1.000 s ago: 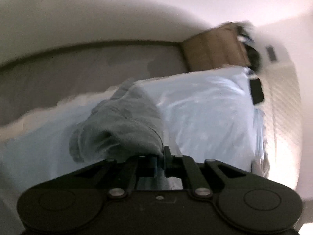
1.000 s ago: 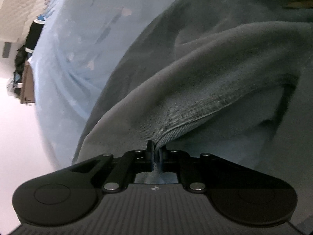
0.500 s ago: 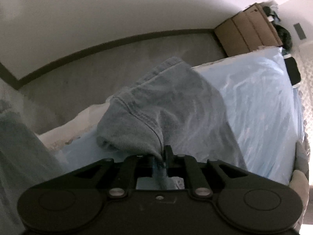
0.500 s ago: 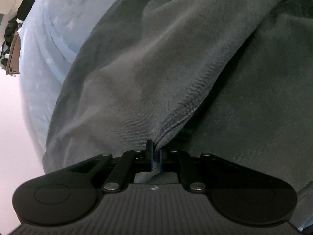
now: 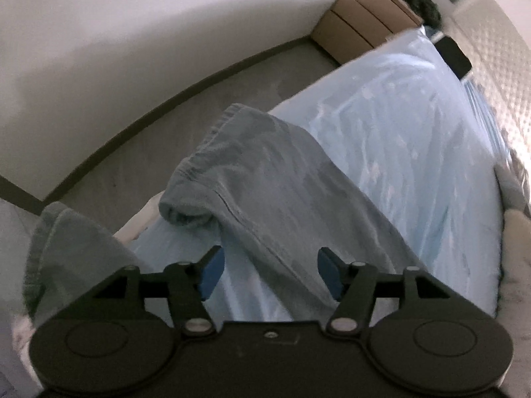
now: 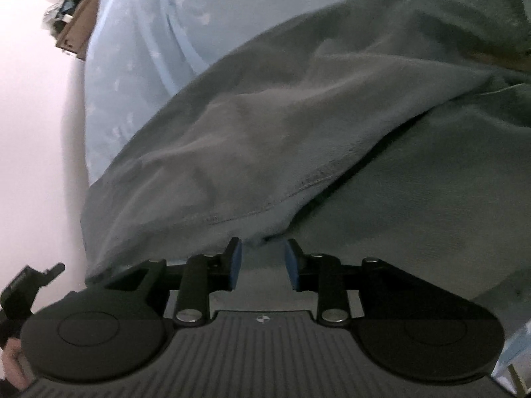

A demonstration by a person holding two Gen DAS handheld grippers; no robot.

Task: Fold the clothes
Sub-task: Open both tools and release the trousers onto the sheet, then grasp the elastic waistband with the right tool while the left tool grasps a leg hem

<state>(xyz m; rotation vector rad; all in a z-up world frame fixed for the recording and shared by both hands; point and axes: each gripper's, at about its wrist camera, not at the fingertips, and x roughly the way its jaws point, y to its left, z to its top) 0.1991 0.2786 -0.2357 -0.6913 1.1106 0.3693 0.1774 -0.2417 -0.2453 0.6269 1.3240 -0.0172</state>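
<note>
Pale blue bed sheet (image 5: 415,152) w/ wood floor (image 5: 172,132) behind. Denim jeans (image 5: 282,205) now draped across sheet, hem end near bed edge, one layer lapped over another in right view. Left gripper (image 5: 270,273) was clamped on cloth 0.5 s ago, now spread wide, empty. Right gripper (image 6: 262,265) likewise let go, partly open, empty, hem just ahead. Prob. one fold laid down; further folds likely remain.
</note>
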